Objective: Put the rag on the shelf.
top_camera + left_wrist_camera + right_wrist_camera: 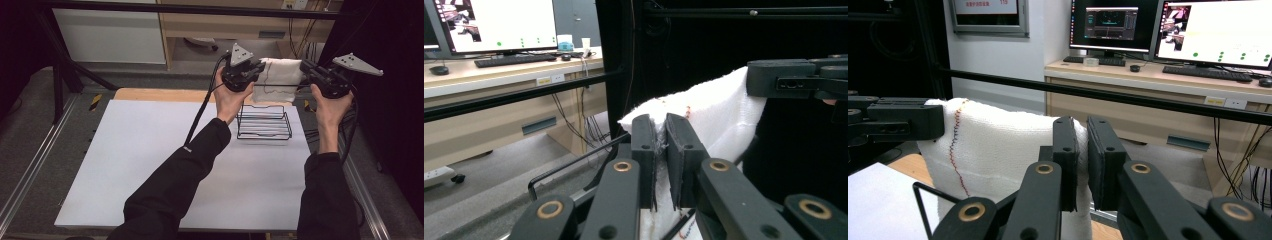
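Holding a white cloth (278, 77) stretched between them, the left hand-held gripper (256, 70) and the right hand-held gripper (303, 71) appear in the high view raised above the far edge of the worktop (150, 165). Each is clamped on one top corner of the cloth. The cloth's long axis runs level from one gripper to the other, and its free edge hangs down behind a black wire basket (264, 122). The basket lies directly below and slightly toward the person, about as near to one hand as to the other.

Left gripper view: the jaws of the left hand-held gripper (660, 131) are shut on a bunched corner of the cloth (719, 117). The fabric runs away to the right, where the other gripper's black body pinches the opposite corner. A wire of the basket (569, 167) passes below the jaws.

Right gripper view: the right hand-held gripper (1082, 132) is likewise closed on the cloth (998, 145), whose stitched line of coloured thread hangs vertically. The basket's rim (923, 202) sits below the cloth, beside the white worktop (878, 205).

The coming move, judged from this layout, is a straight lowering of both hands together, so that the hanging edge meets the basket first.
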